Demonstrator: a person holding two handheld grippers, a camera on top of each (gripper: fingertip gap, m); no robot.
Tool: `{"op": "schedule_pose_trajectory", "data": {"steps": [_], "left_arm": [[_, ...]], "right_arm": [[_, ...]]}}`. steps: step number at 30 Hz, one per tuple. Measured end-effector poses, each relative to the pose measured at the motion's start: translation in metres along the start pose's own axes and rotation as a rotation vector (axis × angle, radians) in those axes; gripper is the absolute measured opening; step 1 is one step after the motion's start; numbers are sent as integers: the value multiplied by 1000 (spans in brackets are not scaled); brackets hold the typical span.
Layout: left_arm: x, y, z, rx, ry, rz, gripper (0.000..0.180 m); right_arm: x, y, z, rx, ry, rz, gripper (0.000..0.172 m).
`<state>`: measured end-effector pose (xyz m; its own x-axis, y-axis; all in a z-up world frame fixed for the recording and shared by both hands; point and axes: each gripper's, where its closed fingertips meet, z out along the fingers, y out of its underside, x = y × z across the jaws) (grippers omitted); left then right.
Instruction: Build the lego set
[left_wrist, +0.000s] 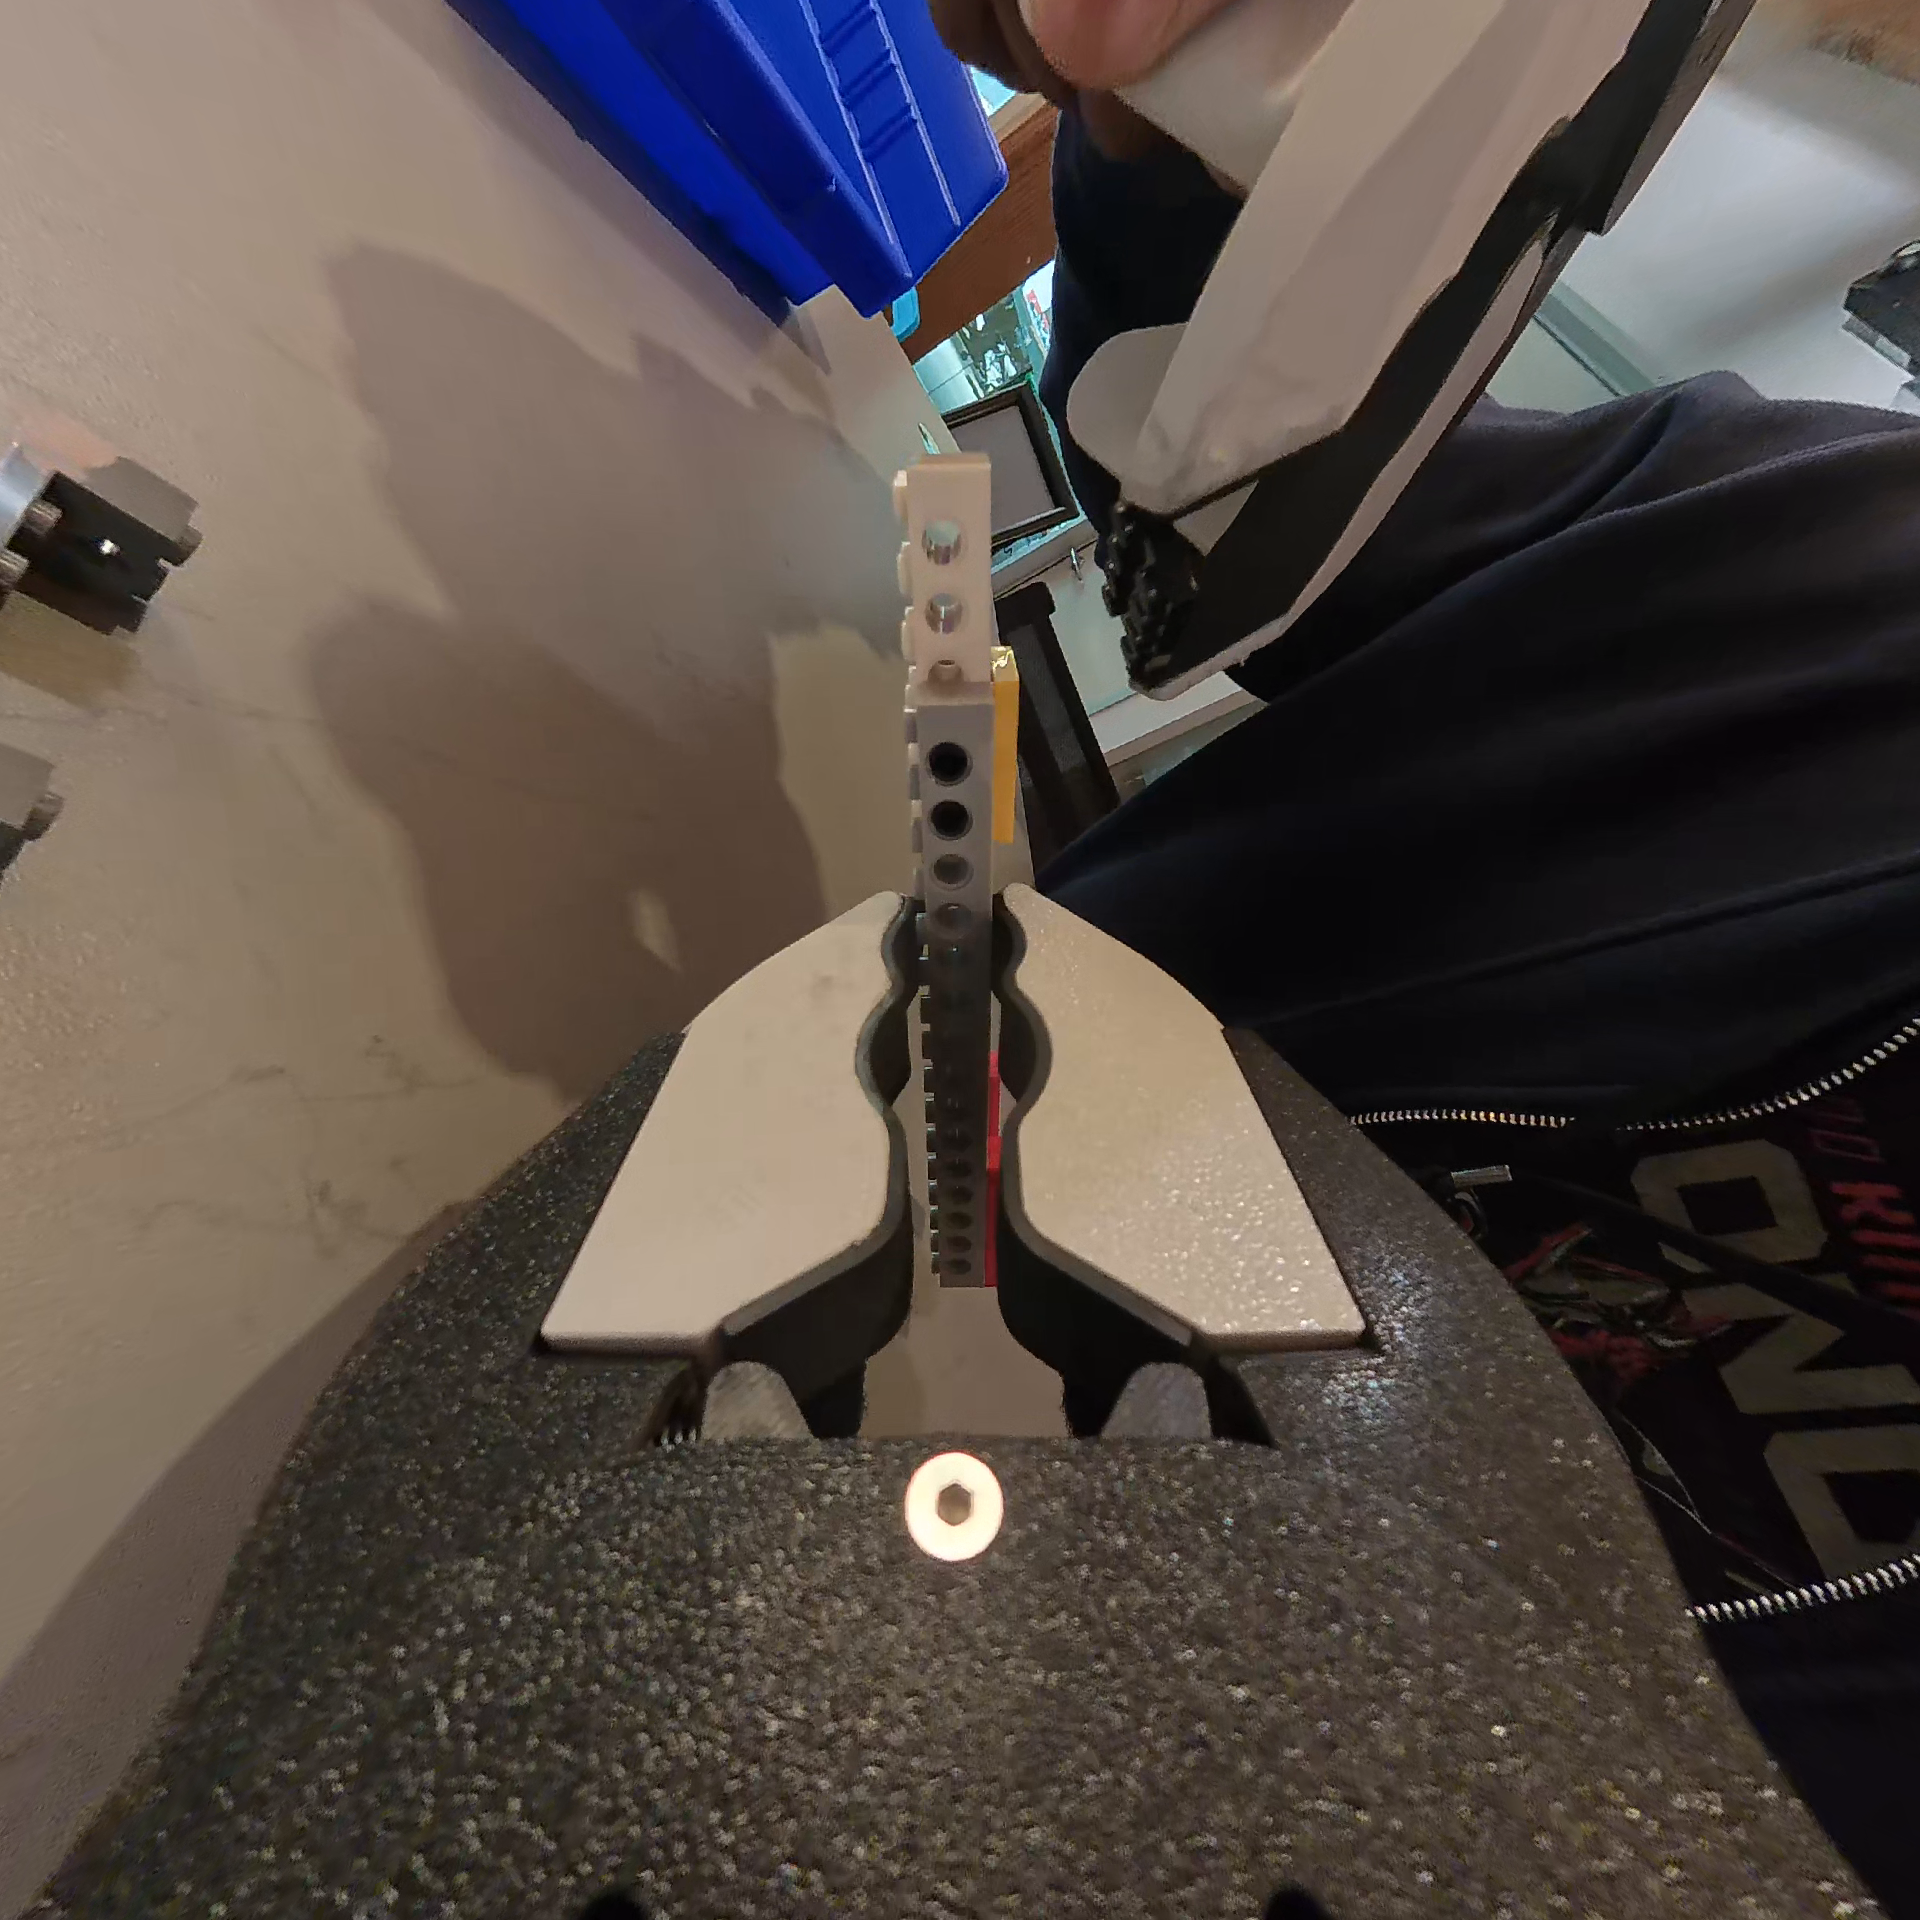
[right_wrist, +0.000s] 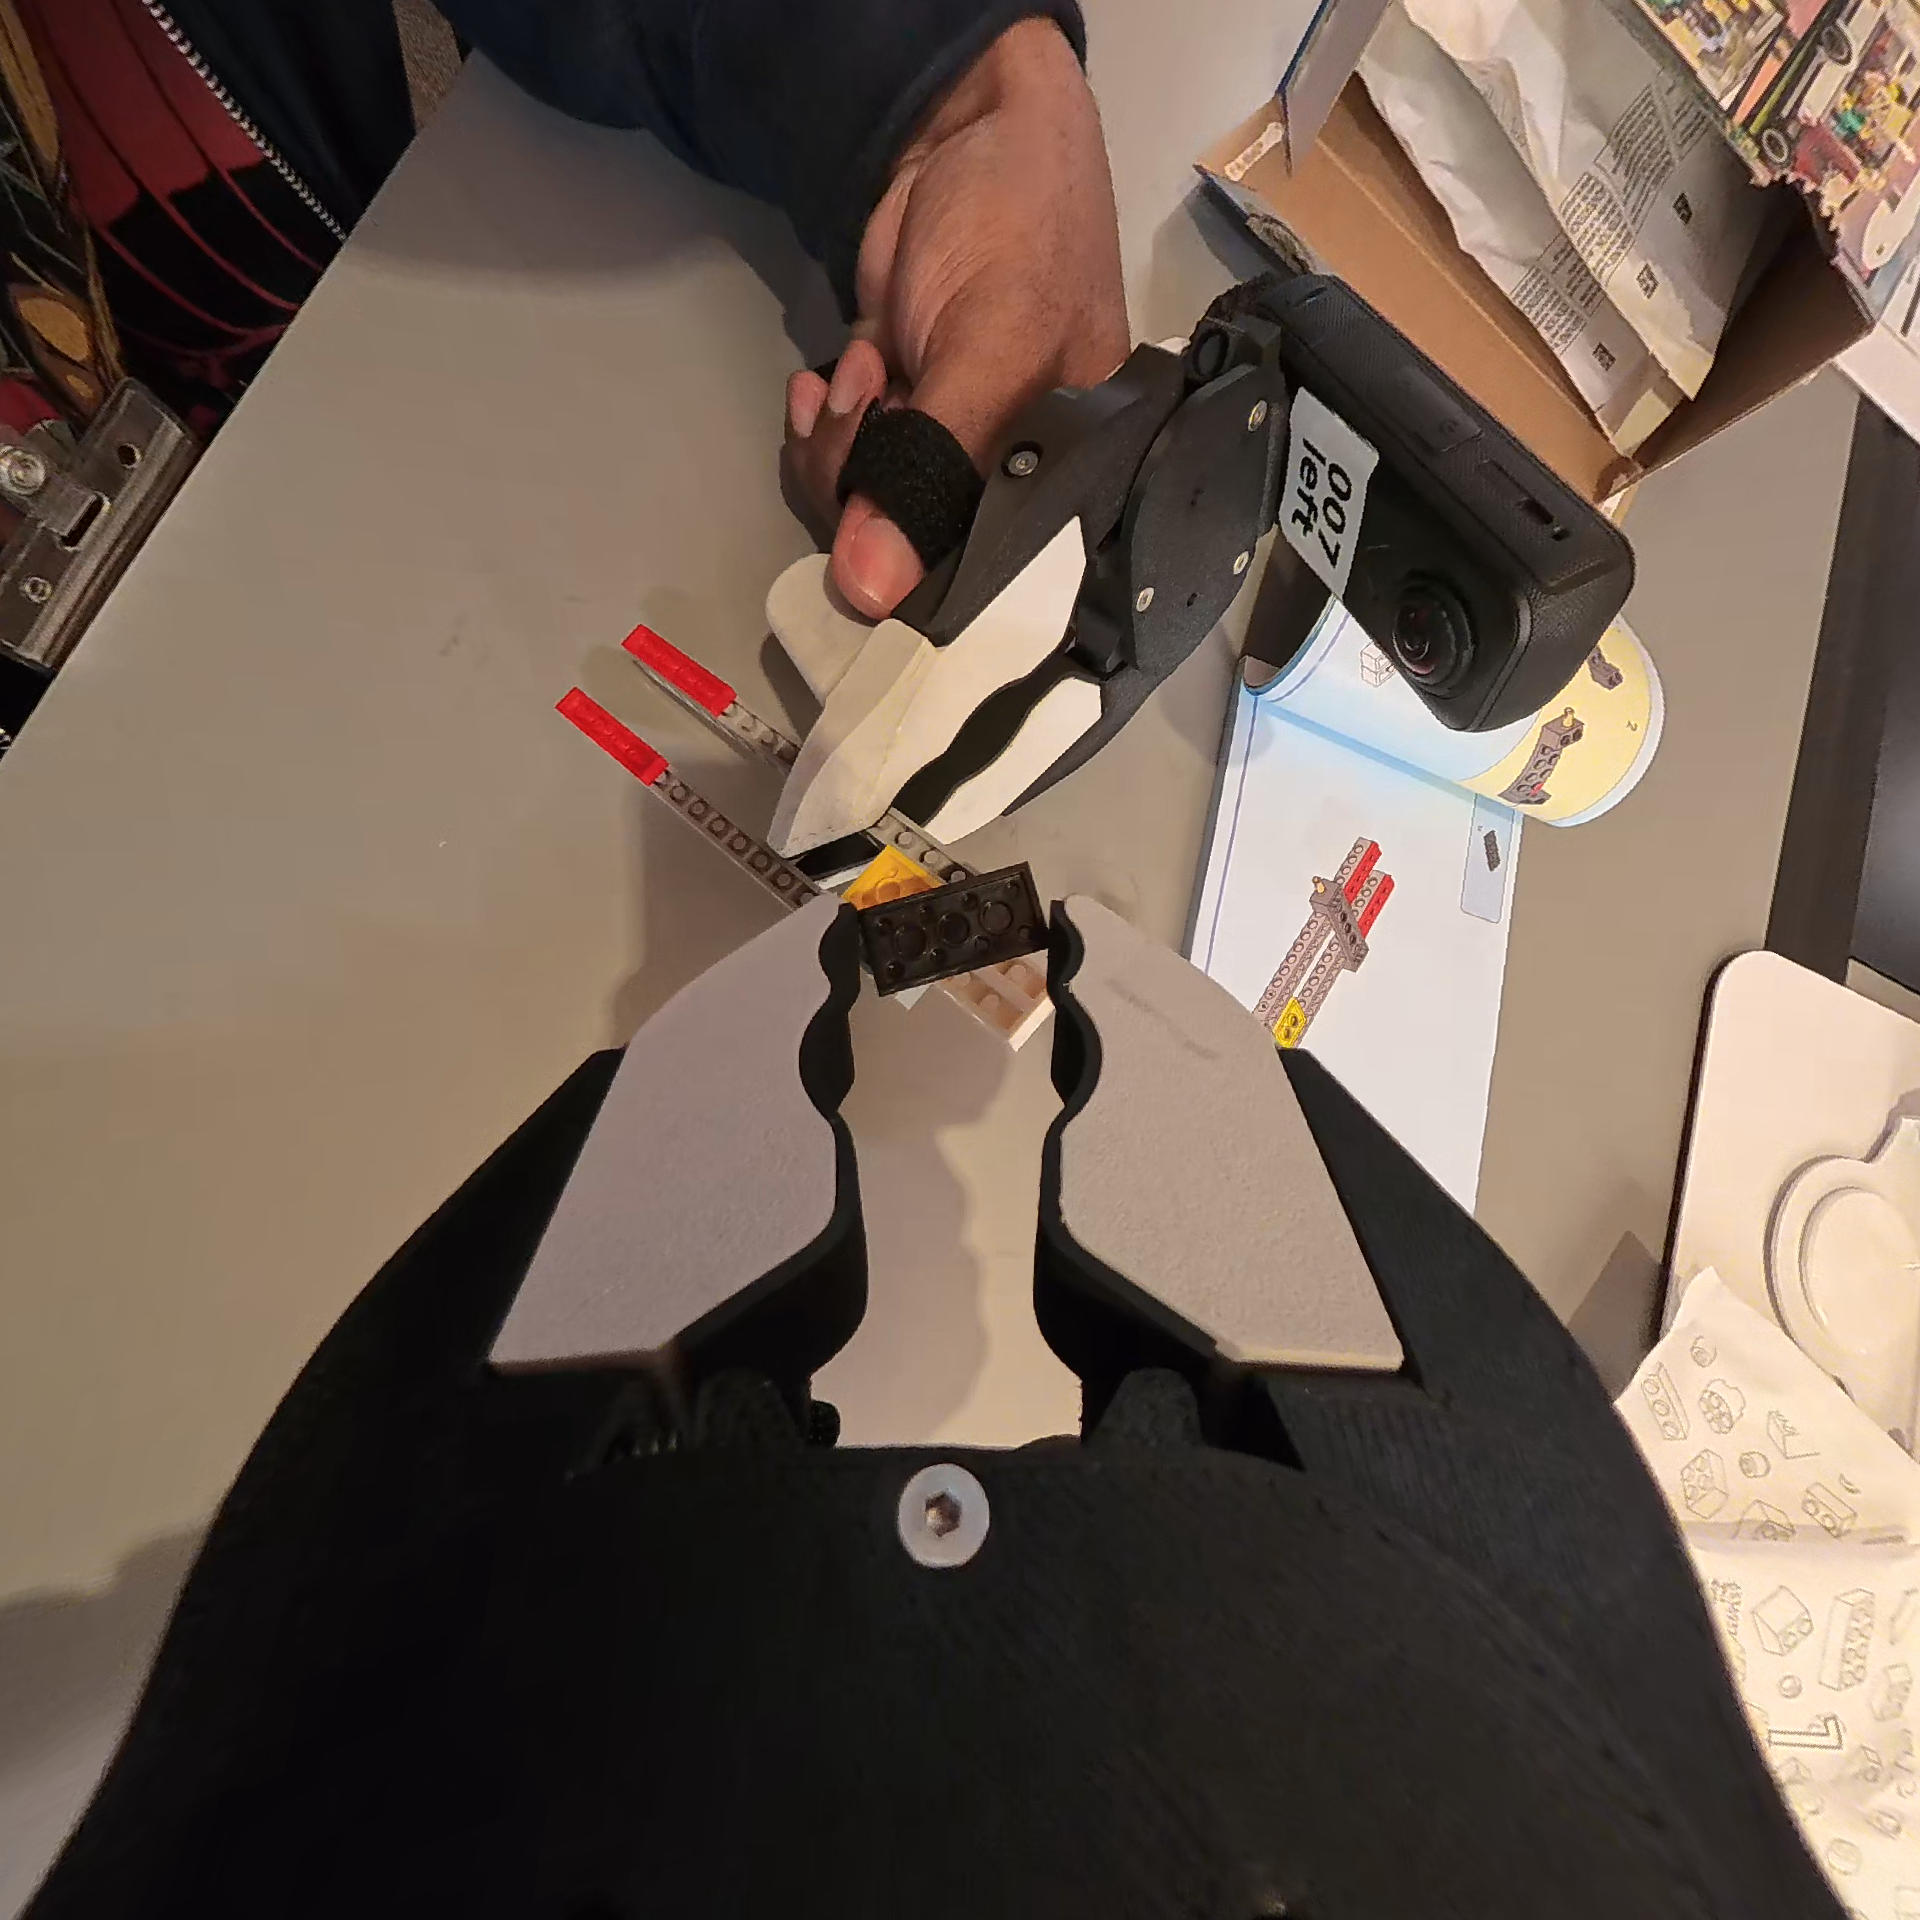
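My left gripper (left_wrist: 951, 914) is shut on a long grey holed beam assembly (left_wrist: 948, 790) that sticks out past the fingertips. The assembly carries a white brick (left_wrist: 945, 540) at its far end, a yellow plate (left_wrist: 1004, 758) on one side and a red piece (left_wrist: 994, 1143) between the fingers. In the right wrist view the left gripper (right_wrist: 883, 821) holds the two grey beams (right_wrist: 727, 831) with red ends (right_wrist: 608, 732) low over the table (right_wrist: 312, 727). My right gripper (right_wrist: 951, 930) is shut on a black plate (right_wrist: 951, 928), underside towards the camera, right above the yellow plate (right_wrist: 883, 883) and white brick (right_wrist: 1013, 992).
An open instruction booklet (right_wrist: 1351, 987) lies to the right of the assembly. A cardboard box with papers (right_wrist: 1455, 260) stands at the back right. A white tray (right_wrist: 1818, 1143) and printed paper bag (right_wrist: 1787, 1558) are at the right. A blue bin (left_wrist: 810, 135) and a metal clamp (left_wrist: 83, 551) are on the table. About 6 cm separates my left fingertips from my right.
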<state>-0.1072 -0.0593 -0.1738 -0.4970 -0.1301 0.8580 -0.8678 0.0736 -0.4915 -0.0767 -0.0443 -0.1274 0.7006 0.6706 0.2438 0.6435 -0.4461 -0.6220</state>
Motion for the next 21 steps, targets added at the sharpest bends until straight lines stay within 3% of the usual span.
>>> {"op": "schedule_pose_trajectory", "data": {"steps": [21], "left_arm": [[-1,0,1,-3,-4,-1,12]], "right_arm": [[-2,4,4,-1,-4,2,35]]}}
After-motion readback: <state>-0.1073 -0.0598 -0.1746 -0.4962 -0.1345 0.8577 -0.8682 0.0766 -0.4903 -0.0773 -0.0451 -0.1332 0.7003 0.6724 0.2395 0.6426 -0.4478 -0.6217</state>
